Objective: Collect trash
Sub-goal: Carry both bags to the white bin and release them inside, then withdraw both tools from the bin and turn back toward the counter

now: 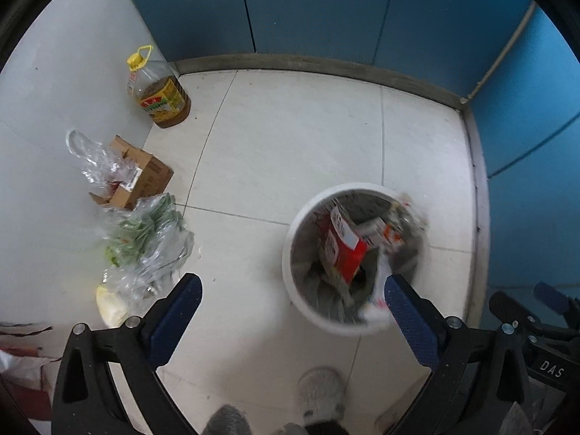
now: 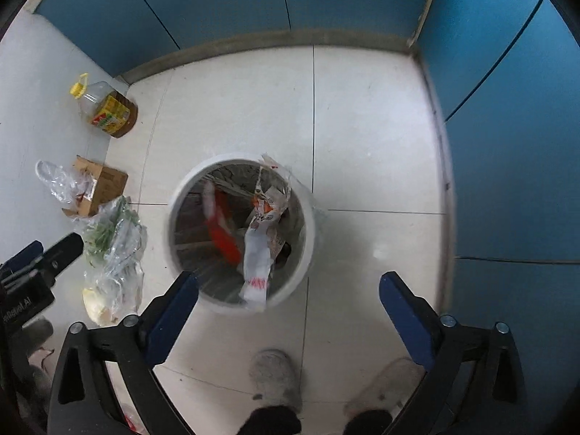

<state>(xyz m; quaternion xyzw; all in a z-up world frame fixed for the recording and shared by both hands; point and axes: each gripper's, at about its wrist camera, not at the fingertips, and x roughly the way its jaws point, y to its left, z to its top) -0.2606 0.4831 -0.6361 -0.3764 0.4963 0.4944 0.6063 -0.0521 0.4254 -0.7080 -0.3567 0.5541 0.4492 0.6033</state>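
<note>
A round white bin (image 1: 290, 253) stands on the tiled floor. Inside it lie a red and white carton (image 1: 344, 253) and other blurred packaging. A white plastic wrapper (image 1: 377, 301) hangs over the near rim. My left gripper (image 1: 291, 281) hovers above the bin's near left rim, open, with nothing between its blue pads. In the right wrist view the bin (image 2: 174, 203) sits ahead of my right gripper (image 2: 289, 279), which is open and empty above the near rim. The carton (image 2: 221, 228) and wrapper (image 2: 257, 257) look smeared there.
Along the left wall stand a yellow-capped oil bottle (image 1: 159, 90), a torn cardboard box (image 1: 145, 177) and clear plastic bags of greens (image 1: 145, 239). Blue panels (image 1: 326, 11) close the back and right sides. A person's shoes (image 2: 275, 377) stand just below the grippers.
</note>
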